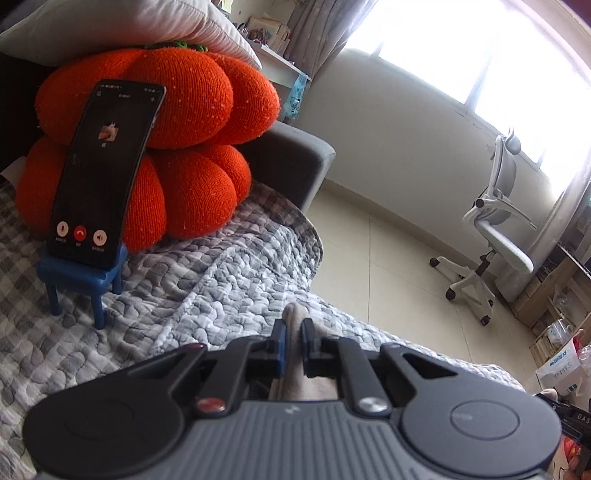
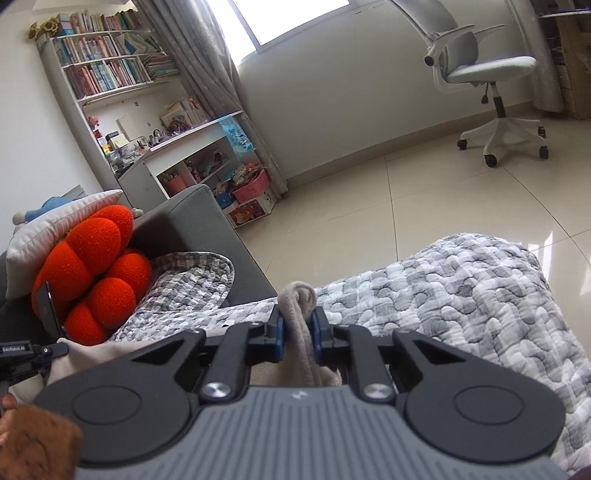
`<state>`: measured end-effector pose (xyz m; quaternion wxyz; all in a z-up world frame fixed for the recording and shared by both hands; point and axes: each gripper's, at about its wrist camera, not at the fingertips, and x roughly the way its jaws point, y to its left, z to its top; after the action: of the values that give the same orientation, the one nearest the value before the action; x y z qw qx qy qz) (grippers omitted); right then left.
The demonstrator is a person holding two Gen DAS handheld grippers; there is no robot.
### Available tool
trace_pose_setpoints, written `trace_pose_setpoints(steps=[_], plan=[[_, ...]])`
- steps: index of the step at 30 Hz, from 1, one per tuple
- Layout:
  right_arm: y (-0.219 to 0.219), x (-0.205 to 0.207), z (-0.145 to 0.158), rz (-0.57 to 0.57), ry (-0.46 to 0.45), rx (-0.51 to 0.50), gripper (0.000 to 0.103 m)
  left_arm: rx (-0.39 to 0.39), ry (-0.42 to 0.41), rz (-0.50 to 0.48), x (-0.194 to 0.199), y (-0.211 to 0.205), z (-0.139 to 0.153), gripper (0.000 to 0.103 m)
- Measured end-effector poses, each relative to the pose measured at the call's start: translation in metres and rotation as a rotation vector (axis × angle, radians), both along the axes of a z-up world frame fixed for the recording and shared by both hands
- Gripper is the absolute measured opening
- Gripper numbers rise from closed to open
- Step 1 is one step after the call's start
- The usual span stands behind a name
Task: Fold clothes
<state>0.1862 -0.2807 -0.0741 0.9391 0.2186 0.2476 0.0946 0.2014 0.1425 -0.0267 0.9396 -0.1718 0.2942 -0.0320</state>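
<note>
**Both claws pinching the beige cloth over the quilted bed**

At the far left, a phone (image 1: 101, 173) is leaning against a stack of orange pumpkin cushions (image 1: 184, 122), standing on a small blue stool (image 1: 83, 275) that is sitting on the grey-and-white quilt (image 1: 207, 273). A pale pillow (image 1: 122, 26) is lying on top of the cushions.

In the middle, the left claw (image 1: 293, 334) is pinching a fold of beige cloth (image 1: 294, 317), its blue pads pressing the fabric from both sides, with the fold sticking up above the tips and the rest trailing back under the device.

The right claw (image 2: 297, 323) is likewise pinching the beige cloth (image 2: 300, 314), a thicker bunch of it, which is hanging down between the fingers over the quilt (image 2: 461, 291).

Further right, a white office chair (image 1: 495, 229) is standing on the tiled floor (image 1: 388, 258) beneath the bright window (image 1: 480, 51).
</note>
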Motion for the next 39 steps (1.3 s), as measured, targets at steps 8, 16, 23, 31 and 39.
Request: trace_pose_setpoints(steps=[8, 16, 23, 31, 39], plan=[[0.008, 0.02, -0.023, -0.064, 0.064, -0.05, 0.016, 0.006, 0.095, 0.045, 0.039, -0.003, -0.042, 0.008], [0.018, 0.022, -0.027, -0.079, 0.067, -0.113, 0.018, 0.037, 0.091, 0.066, 0.035, -0.005, -0.052, 0.019], [0.033, 0.006, 0.001, -0.151, -0.043, -0.212, 0.053, 0.081, -0.05, 0.11, 0.007, -0.02, -0.02, 0.077], [0.093, 0.006, 0.015, 0.03, -0.133, -0.305, 0.057, 0.26, -0.174, -0.161, -0.018, -0.094, -0.006, 0.095], [0.139, 0.026, -0.021, 0.122, -0.006, -0.383, 0.052, 0.293, -0.009, -0.276, 0.006, -0.121, -0.043, 0.082]])
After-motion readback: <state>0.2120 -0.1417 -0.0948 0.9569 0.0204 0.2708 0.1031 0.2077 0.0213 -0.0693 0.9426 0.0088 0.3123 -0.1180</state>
